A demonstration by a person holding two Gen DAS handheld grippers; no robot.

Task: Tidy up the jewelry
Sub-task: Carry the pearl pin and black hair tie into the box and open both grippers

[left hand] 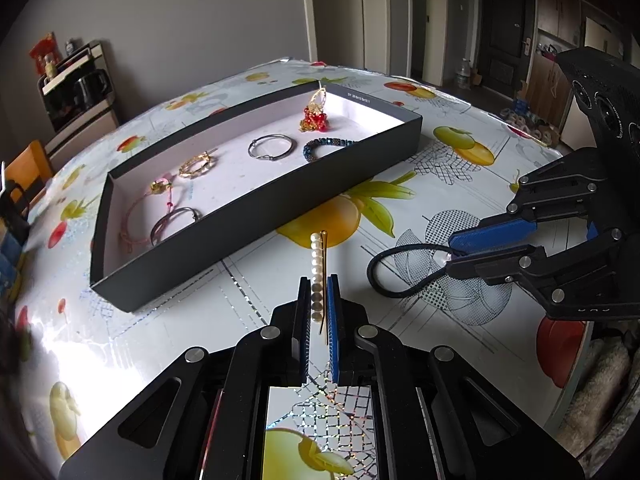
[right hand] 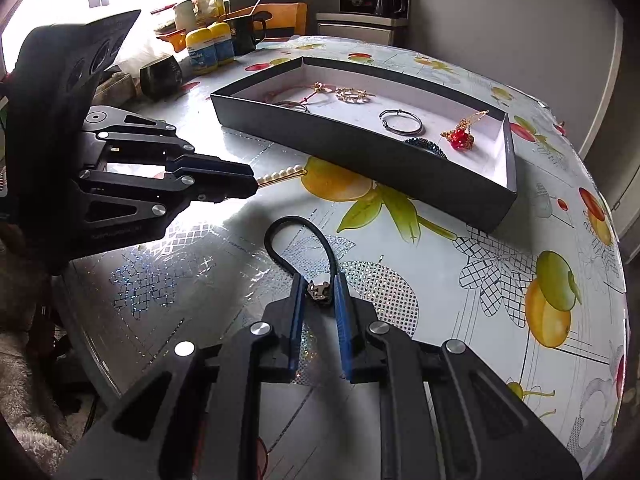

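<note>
A black box point(left hand: 276, 200) with a white inside lies on the table and holds several pieces: a red-and-gold charm point(left hand: 314, 116), a silver bangle point(left hand: 270, 147), a dark beaded bracelet point(left hand: 326, 145), a gold ring bracelet point(left hand: 197, 165), a pink cord bracelet point(left hand: 138, 216). My left gripper point(left hand: 319, 280) is shut on a pearl hairpin point(left hand: 318, 264), which pokes forward; it also shows in the right wrist view point(right hand: 280, 176). My right gripper point(right hand: 319, 280) is shut on the charm end of a black hair tie point(right hand: 298, 236), low over the table.
The box point(right hand: 360, 160) lies across the middle of the fruit-print tablecloth point(right hand: 440, 280). Cups, bottles and a black mug point(right hand: 244, 32) stand at the far left edge. A wooden chair point(right hand: 280, 16) and a cabinet stand beyond.
</note>
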